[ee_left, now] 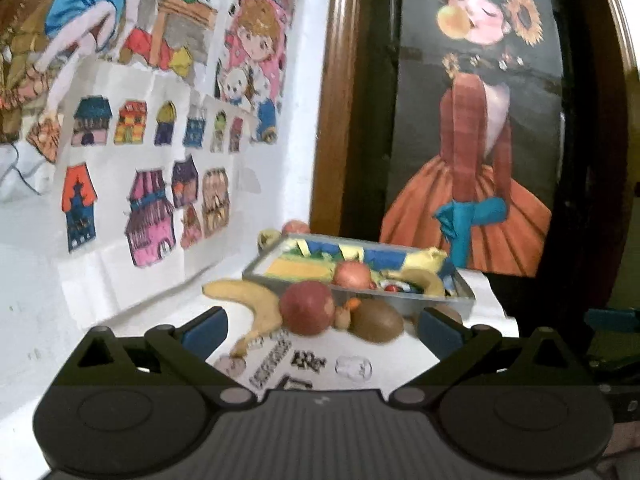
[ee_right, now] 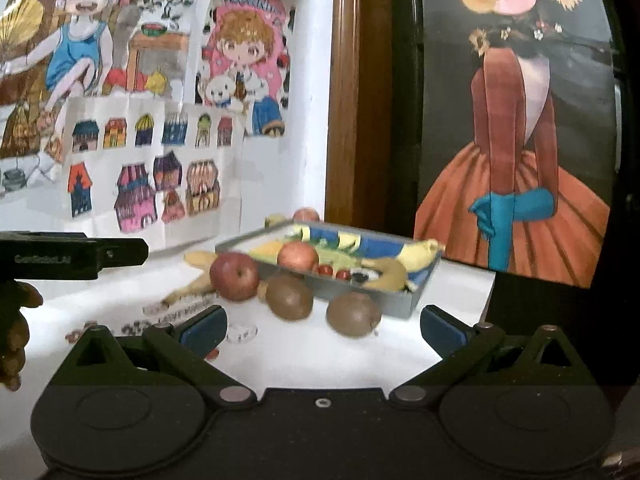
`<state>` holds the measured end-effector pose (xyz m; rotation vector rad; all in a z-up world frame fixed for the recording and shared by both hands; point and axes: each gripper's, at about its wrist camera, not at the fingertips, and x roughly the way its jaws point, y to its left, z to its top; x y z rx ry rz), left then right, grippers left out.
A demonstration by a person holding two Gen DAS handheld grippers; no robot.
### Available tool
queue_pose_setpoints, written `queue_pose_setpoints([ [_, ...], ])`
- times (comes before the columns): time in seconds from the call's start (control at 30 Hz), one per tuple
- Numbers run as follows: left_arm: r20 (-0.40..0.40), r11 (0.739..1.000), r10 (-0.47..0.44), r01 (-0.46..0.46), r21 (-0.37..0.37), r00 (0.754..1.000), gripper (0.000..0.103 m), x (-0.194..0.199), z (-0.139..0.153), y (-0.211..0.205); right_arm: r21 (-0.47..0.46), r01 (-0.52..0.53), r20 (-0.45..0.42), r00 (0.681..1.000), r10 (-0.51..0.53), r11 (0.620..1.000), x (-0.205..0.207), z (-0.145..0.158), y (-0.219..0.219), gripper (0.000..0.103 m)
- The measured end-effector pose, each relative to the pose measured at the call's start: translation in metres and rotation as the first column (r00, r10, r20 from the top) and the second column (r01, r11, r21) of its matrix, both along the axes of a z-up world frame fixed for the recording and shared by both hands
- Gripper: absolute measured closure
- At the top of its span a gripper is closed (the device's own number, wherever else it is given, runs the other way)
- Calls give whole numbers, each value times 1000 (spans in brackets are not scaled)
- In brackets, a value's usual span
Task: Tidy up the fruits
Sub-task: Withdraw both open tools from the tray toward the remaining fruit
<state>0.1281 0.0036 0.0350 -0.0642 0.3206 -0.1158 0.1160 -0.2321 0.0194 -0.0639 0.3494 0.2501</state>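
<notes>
Left claw (ee_left: pixel 323 330): we hold it spread wide, nothing between its blue pads (ee_left: pixel 206 330), clear of every fruit, hovering low over the white table (ee_left: pixel 400 364). Just ahead of it lie 1 red apple (ee_left: pixel 307 307), 1 banana (ee_left: pixel 256 306) to its left and 1 kiwi (ee_left: pixel 376 320) to its right, the 3 bunched close together.

Right claw (ee_right: pixel 323 330): also spread wide and empty, touching nothing. Nearest to it are 2 kiwis: the one already listed (ee_right: pixel 289 296) and a second kiwi (ee_right: pixel 353 319) just in front of the tray.

Tray (ee_right: pixel 400 304): grey, shallow, lined with a blue and yellow printed sheet, standing at the back of the table against a framed picture (ee_right: pixel 516 120). Contents so far: 1 smaller apple (ee_right: pixel 298 255), 1 second banana (ee_right: pixel 390 276), a few small red fruits (ee_right: pixel 334 271). Behind the tray, 2 more fruits (ee_right: pixel 306 214) show only in part; we cannot tell what kind.

Step in hand, as we judge it: picking a loose fruit from the table to go into the tray.

Handling notes:
- The fruits are round and will roll, so we should centre the pads on the widest part before closing.
- We would take the second kiwi with the right claw, since it sits apart from the others.
- The red apple is crowded by banana and kiwi, so we should come at it from above, not from the side.
- We should close gently, as kiwi and banana bruise.
</notes>
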Motion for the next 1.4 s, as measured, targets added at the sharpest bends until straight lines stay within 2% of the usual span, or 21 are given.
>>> queue_pose_setpoints([
  [0.4,-101,1000,0,3,28,995,0,1,-15,2,4,3,-86,996,-3,1000,-1,-20,5,1],
  [0.73,-121,996,5,5,87,993,0,14,0,-2,-1,-7,-135,991,6,1000,17,-26,2,1],
  [0.9,-127,997,-2,11,73,992,0,26,11,-2,11,-21,-139,990,22,1000,27,-24,-2,1],
  [1.03,-137,998,-16,24,53,990,0,42,13,-3,43,-15,-92,996,19,999,34,-19,-8,1],
  [1.2,-158,998,-39,47,47,987,0,66,5,-11,77,-7,-47,999,11,997,49,-16,-20,1],
  [1.4,-209,995,-62,77,62,976,0,102,-12,-23,40,-13,-88,996,16,999,78,-29,-31,1],
])
